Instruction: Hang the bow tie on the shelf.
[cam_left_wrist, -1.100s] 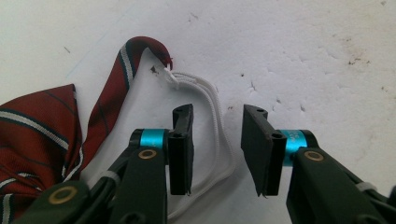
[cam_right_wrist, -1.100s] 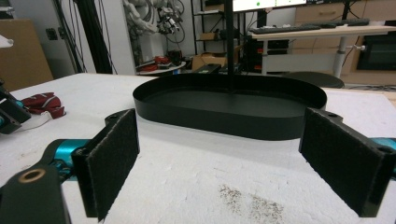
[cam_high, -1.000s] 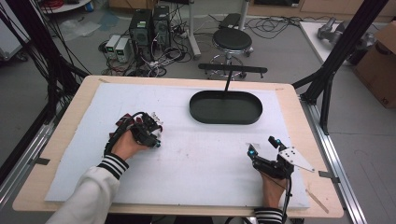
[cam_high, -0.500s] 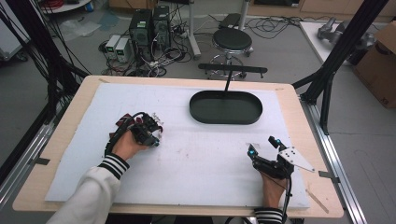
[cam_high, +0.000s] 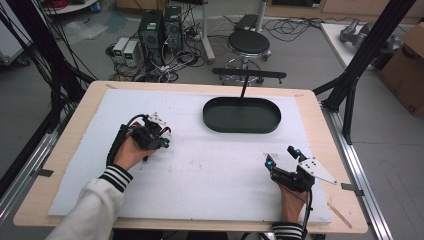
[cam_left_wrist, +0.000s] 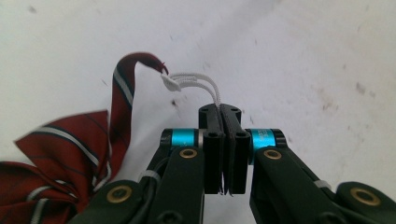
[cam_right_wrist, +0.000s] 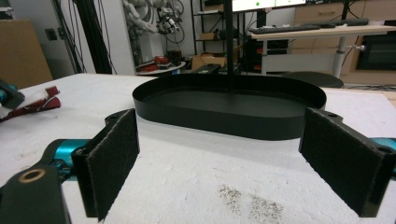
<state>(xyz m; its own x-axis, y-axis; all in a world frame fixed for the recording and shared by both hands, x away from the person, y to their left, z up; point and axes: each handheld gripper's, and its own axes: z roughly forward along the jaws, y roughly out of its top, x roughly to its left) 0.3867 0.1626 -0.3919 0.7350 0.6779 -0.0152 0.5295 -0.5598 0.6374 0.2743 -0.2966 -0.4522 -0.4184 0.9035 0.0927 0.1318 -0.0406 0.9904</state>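
at the left of the white mat (cam_high: 210, 175) the left gripper (cam_left_wrist: 223, 112) has just closed, pinching what looks like the white elastic cord (cam_left_wrist: 196, 83) of a red striped tie (cam_left_wrist: 70, 154) lying there, the black tray (cam_high: 242, 115) sits mid-table, and the right gripper (cam_high: 281, 156) rests wide open, holding nothing.

Red striped bow tie (cam_left_wrist: 60, 158) with white elastic loop (cam_left_wrist: 198, 84)

It lies crumpled on the table, well left of the tray (cam_high: 242, 114).
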